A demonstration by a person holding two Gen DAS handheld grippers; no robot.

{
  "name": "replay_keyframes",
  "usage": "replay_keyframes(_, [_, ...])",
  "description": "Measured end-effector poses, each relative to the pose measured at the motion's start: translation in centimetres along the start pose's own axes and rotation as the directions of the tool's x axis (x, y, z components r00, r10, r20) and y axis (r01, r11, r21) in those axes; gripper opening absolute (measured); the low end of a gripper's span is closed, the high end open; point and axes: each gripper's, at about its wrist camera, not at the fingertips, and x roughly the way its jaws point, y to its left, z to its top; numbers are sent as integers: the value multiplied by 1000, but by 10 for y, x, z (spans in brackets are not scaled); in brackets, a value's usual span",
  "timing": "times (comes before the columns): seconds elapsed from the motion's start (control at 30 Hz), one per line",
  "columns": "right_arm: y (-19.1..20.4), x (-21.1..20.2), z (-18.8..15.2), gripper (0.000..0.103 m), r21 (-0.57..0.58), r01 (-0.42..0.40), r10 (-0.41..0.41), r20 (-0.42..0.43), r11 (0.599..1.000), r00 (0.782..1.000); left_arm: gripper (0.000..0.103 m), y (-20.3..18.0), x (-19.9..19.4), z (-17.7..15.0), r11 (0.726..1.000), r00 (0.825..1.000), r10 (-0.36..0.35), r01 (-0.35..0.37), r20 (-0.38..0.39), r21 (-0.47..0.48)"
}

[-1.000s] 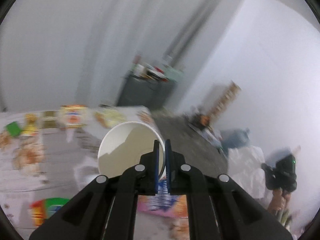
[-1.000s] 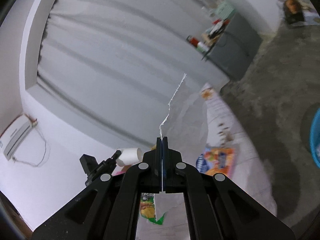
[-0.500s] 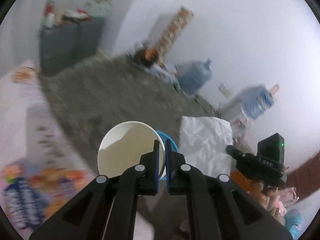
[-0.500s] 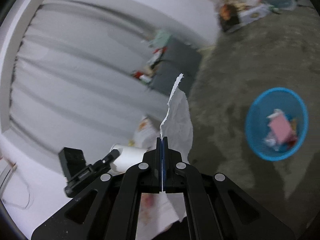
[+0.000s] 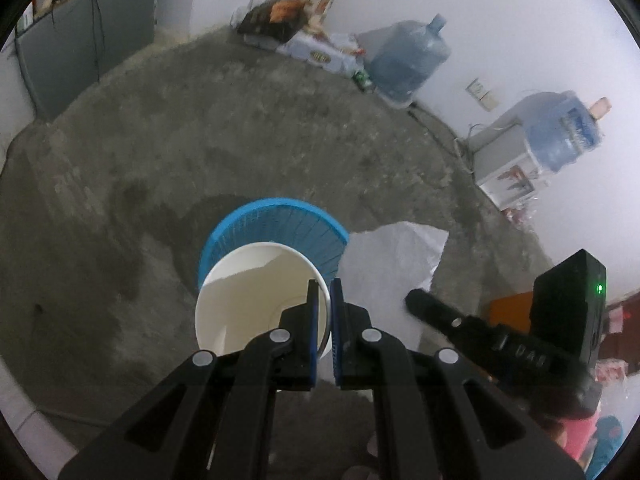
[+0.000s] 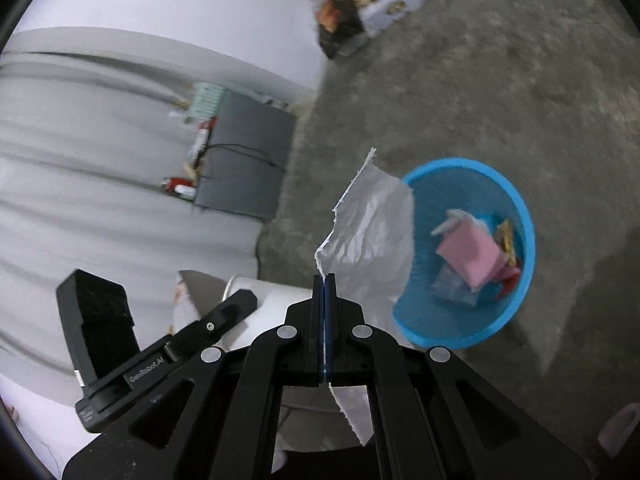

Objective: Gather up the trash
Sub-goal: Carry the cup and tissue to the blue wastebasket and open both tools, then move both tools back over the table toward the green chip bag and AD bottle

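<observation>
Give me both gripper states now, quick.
Left gripper: closed on the rim of the white paper cup.
Right gripper: closed on the torn white paper sheet.

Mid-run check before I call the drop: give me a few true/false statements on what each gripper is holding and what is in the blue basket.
1. The left gripper is clamped on the rim of a white paper cup. True.
2. The right gripper is open and carries nothing. False: its jaws are shut on a torn white paper sheet.
3. The blue basket already holds trash, including a pink piece. True.
4. The blue basket sits on a table. False: it stands on the grey concrete floor.
5. The paper cup is full of liquid. False: its inside looks empty.
</observation>
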Motion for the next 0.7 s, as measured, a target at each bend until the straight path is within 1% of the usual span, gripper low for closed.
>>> replay_keyframes(0.07, [-12,13,2,5,7,17,-17,-5,1000,1000,6,0,25,4,1000,1000,6,-6,-21,-4])
replay_keyframes(0.13, [-34,33,7,25,50,67,-67,-16,996,998,22,3,51,8,1000,998,17,-18,-65,-18])
replay_keyframes(0.17, [-44,40,8,39,80,83,-81,-27,993,996,38,5,59,7,999,996,34,-37,-81,-30])
replay_keyframes(0.2, [-53,47,8,40,107,96,-92,-39,990,995,44,8,63,6,997,995,53,-57,-88,-44])
replay_keyframes(0.27, [-66,52,6,41,157,140,-133,-52,978,990,48,14,65,6,993,994,77,-83,-79,-79])
replay_keyframes(0.37, [-70,43,0,49,186,153,-152,-20,970,988,57,18,56,4,993,997,42,-48,-67,-105])
replay_keyframes(0.47, [-60,27,-6,51,166,172,-178,25,971,984,60,14,41,2,995,998,43,-47,-46,-92])
replay_keyframes(0.53, [-51,15,-14,51,157,169,-180,56,973,982,60,11,27,-2,995,999,25,-28,-32,-91])
replay_keyframes(0.63, [-33,-7,-30,55,136,184,-199,106,974,974,61,4,-7,-12,995,1000,-30,29,-6,-94])
replay_keyframes(0.7, [-14,-23,-44,61,101,201,-215,145,974,966,64,3,-34,-19,994,998,-68,69,15,-86])
